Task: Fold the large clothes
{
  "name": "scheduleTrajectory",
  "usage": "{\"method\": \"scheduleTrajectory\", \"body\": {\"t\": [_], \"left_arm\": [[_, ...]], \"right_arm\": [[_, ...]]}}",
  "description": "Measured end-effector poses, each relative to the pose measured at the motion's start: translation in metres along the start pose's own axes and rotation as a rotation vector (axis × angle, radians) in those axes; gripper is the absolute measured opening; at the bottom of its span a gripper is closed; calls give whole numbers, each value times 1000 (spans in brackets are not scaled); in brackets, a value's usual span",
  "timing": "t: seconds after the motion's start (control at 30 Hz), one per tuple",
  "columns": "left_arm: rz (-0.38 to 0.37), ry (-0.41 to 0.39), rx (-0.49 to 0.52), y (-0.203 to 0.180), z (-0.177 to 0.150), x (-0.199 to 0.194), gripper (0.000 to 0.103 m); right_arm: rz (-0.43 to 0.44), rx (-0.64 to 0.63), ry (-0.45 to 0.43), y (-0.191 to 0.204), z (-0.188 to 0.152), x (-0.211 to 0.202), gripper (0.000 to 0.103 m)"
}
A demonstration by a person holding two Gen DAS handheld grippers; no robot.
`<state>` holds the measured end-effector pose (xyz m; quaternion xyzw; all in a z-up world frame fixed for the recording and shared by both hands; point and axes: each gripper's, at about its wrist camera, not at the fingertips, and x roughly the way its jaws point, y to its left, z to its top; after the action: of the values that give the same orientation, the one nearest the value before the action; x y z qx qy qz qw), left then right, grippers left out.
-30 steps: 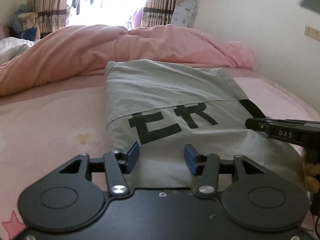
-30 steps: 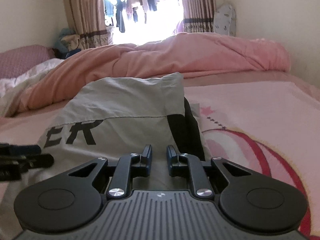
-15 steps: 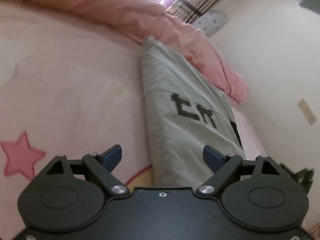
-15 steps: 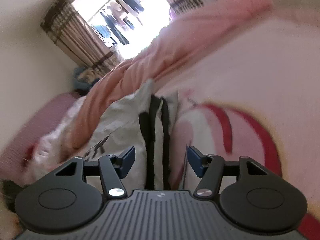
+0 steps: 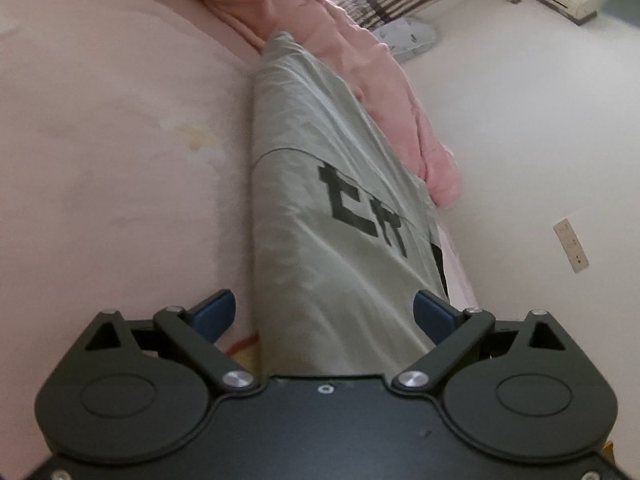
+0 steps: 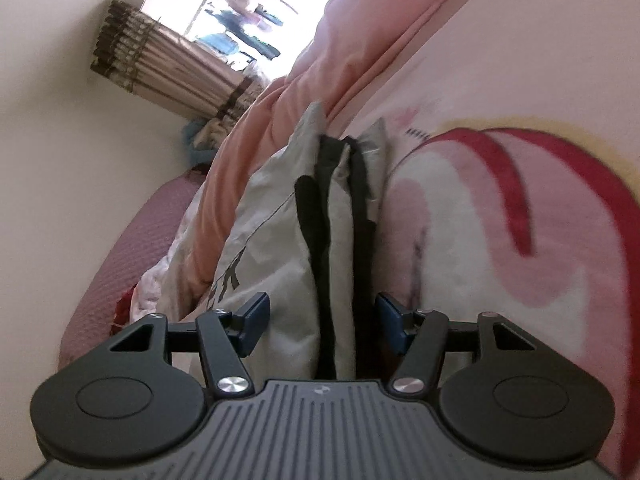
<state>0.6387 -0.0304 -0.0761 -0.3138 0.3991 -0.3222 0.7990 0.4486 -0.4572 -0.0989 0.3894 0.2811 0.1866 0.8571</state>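
Observation:
A grey folded garment [image 5: 320, 200] with black letters lies flat on the pink bed sheet [image 5: 120, 160]. My left gripper [image 5: 322, 306] is rolled sideways low at the garment's near end, its jaws opening. The grey cloth lies between the blue pads [image 5: 218, 308], which do not press on it. In the right wrist view the garment [image 6: 272, 240] shows its stacked side edge with black trim. My right gripper [image 6: 320, 312], also rolled, stands open astride that edge, with its pads clear of the cloth.
A bunched pink duvet [image 5: 360, 60] lies behind the garment. A white wall [image 5: 520, 120] with a socket [image 5: 572, 246] runs along the bed's right side. A purple pillow [image 6: 120, 260] and a curtained window [image 6: 180, 72] are at the left. The sheet has a red pattern [image 6: 520, 200].
Both grippers rolled sideways, sank toward the bed and opened wide, from jaws close together to straddling the garment's near edges. The right gripper has left the left wrist view.

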Motion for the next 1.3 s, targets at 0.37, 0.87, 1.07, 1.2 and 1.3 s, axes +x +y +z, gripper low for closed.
{"method": "scheduleTrajectory", "body": {"t": [0.37, 0.87, 1.07, 1.2, 1.3], "left_arm": [[-4, 46, 97, -19, 24, 49, 103], [72, 31, 133, -35, 18, 45, 86], [195, 26, 200, -55, 13, 41, 60], [167, -1, 194, -63, 13, 26, 37], [161, -9, 207, -72, 13, 13, 31]], "right_arm": [[93, 13, 27, 0, 22, 35, 74], [-25, -58, 25, 21, 17, 48, 60], [-77, -80, -11, 36, 8, 46, 42], [-80, -105, -48, 53, 5, 37, 29], [-80, -138, -65, 75, 1, 29, 25]]}}
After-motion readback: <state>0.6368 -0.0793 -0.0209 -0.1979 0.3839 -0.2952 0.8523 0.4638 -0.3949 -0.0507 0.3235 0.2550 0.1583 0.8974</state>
